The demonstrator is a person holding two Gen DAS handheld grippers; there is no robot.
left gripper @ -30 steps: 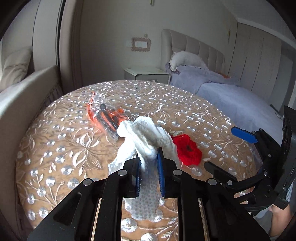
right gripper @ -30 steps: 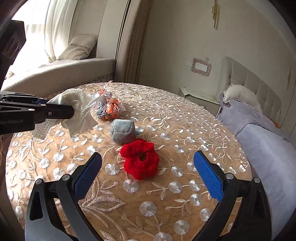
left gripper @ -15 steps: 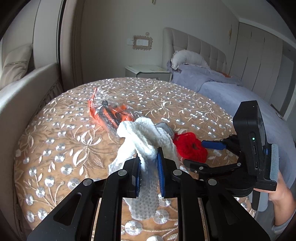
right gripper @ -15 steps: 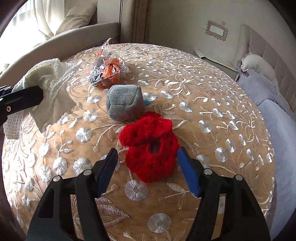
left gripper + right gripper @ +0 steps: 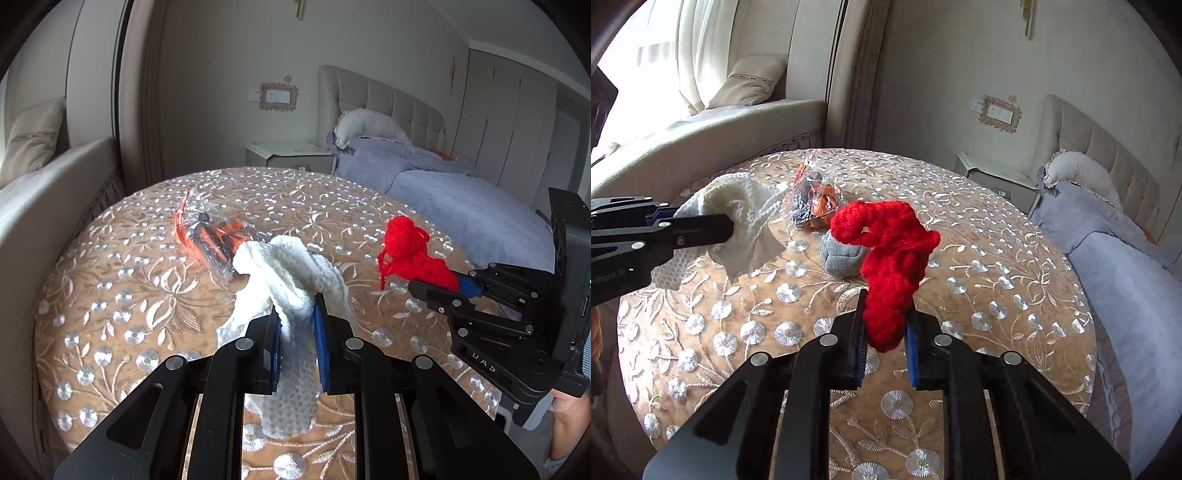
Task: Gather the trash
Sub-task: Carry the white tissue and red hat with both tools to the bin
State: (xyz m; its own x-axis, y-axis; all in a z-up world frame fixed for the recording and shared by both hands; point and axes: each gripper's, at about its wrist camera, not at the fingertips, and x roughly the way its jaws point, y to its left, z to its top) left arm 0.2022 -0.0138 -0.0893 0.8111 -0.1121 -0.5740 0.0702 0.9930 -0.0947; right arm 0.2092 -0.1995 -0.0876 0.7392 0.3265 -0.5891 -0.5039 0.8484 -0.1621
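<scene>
Bedroom table (image 5: 997,258) in embroidered cloth; left gripper (image 5: 297,332) clamps white knit (image 5: 291,273), right gripper (image 5: 884,332) clamps red knit (image 5: 890,251).

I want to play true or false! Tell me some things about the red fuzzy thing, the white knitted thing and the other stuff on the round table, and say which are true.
1. The right gripper is shut on the red yarn piece. True.
2. The left gripper is empty. False: it is shut on the white knitted cloth.
3. A grey ball lies on the table. True.
4. The clear bag with orange bits is held by a gripper. False: it lies on the table, untouched.
5. The red yarn piece lies flat on the table. False: it sticks up from the gripper.
</scene>
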